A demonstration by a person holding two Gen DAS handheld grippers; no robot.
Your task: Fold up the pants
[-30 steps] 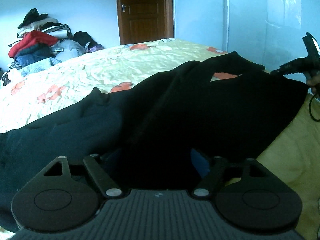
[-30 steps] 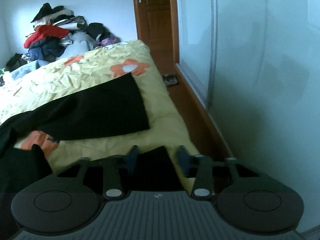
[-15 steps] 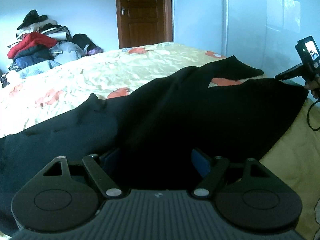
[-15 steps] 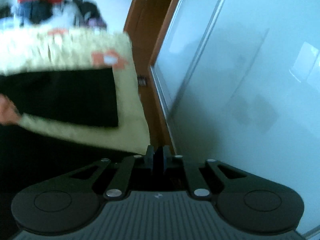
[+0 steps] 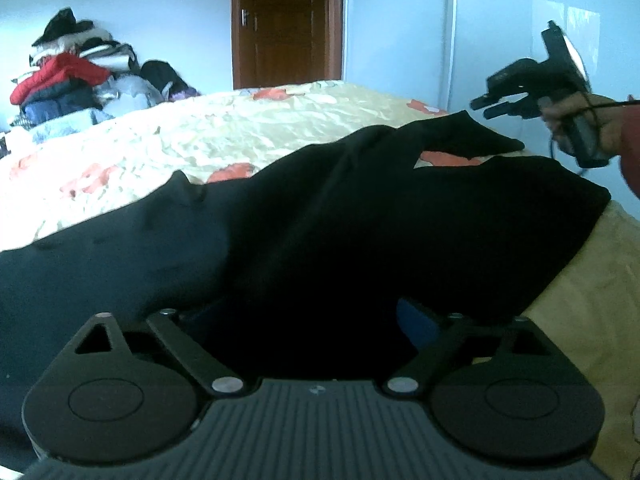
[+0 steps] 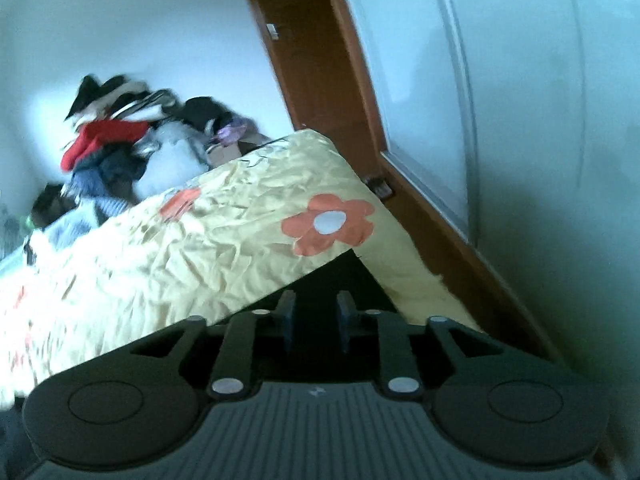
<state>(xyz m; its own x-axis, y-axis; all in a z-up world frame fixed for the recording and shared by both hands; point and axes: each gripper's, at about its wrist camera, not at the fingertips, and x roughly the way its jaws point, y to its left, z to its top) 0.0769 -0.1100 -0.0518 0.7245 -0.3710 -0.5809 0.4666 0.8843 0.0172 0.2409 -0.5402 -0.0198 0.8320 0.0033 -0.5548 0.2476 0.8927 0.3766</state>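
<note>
Two hand-held grippers work over one pair of black pants point(image 5: 320, 232) spread on a bed point(image 5: 240, 136) covered by a yellow flowered sheet. At far left, against the wall, sits a heap of clothes point(image 5: 68, 84); a brown door point(image 5: 286, 20) stands behind the bed. The pants run from the left edge across the mattress to the right side, with the two legs diverging toward the far right corner. The left gripper point(image 5: 312, 320) is low over the near part of the pants, jaws spread wide and just opened further; dark cloth lies between and under them, and the pads do not press on it. At right, the right gripper point(image 5: 490, 106) is held in a hand point(image 5: 588, 128) in the air, above and beyond the end of the far leg, apart from the cloth. In its own view, the jaws stand slightly parted, having just opened, with black cloth below them and nothing pinched.
</note>
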